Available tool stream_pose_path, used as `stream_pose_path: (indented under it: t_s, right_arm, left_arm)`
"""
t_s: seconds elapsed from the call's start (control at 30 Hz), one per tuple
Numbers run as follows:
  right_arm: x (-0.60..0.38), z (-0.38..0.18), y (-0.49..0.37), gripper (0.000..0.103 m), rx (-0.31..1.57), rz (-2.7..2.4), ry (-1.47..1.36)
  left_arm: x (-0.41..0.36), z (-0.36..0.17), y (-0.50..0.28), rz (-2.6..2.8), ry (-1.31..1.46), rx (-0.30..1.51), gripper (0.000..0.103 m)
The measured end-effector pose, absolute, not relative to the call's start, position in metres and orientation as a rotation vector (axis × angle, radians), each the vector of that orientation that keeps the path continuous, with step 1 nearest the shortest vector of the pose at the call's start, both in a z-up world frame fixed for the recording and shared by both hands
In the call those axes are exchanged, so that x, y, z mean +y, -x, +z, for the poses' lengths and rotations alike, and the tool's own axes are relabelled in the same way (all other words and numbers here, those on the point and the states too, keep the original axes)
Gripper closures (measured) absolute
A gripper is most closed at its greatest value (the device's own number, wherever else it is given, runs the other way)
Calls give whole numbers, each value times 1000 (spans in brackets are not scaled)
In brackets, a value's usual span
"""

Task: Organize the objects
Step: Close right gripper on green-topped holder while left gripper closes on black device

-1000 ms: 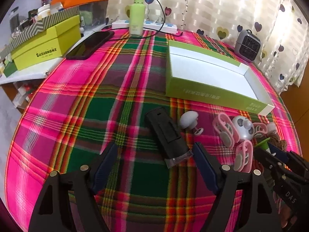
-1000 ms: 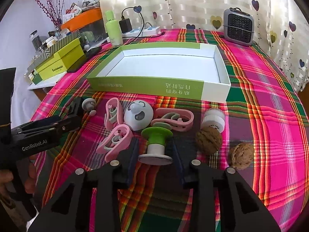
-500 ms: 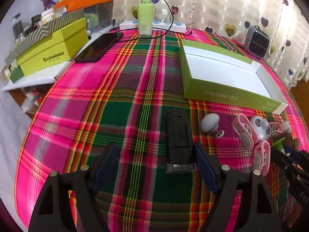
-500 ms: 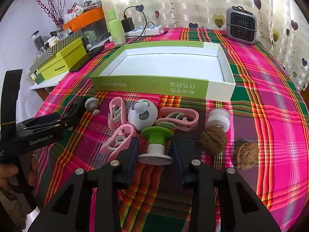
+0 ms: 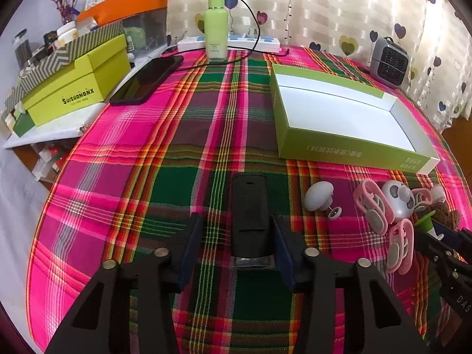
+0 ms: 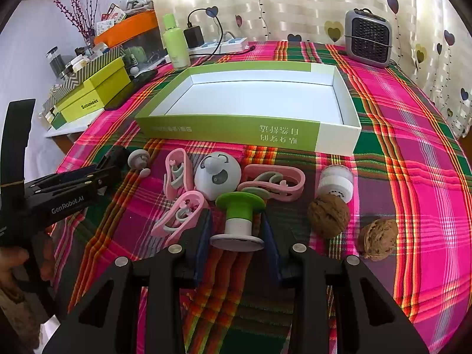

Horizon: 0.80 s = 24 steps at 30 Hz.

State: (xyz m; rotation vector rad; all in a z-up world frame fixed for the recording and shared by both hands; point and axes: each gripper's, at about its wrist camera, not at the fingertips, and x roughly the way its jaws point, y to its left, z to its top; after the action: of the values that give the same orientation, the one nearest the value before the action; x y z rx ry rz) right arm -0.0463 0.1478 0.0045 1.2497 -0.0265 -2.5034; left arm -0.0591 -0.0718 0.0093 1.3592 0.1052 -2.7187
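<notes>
Both grippers straddle targets, nothing clamped yet — left gripper (image 5: 233,243) half-open, black device (image 5: 249,221) lower centre lengthwise between fingers, right gripper (image 6: 236,236) gapped around green-capped spool (image 6: 239,221) at centre, presumably bound for empty green box (image 6: 230,128) just behind.

Three pink clips (image 6: 176,173), two walnuts (image 6: 328,214)
</notes>
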Motion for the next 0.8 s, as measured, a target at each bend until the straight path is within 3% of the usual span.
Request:
stream_pose_path:
  t_s: [0.2,0.8]
  right_arm:
    - [147,4,45,68,-18,-2501,-1245]
    - [149,6,42,68,-35,-2488,-1225]
  left_arm:
    - [-73,10,59,-2719,-1359,107,77]
    - [-47,23,48,-2813,-1347,96,78]
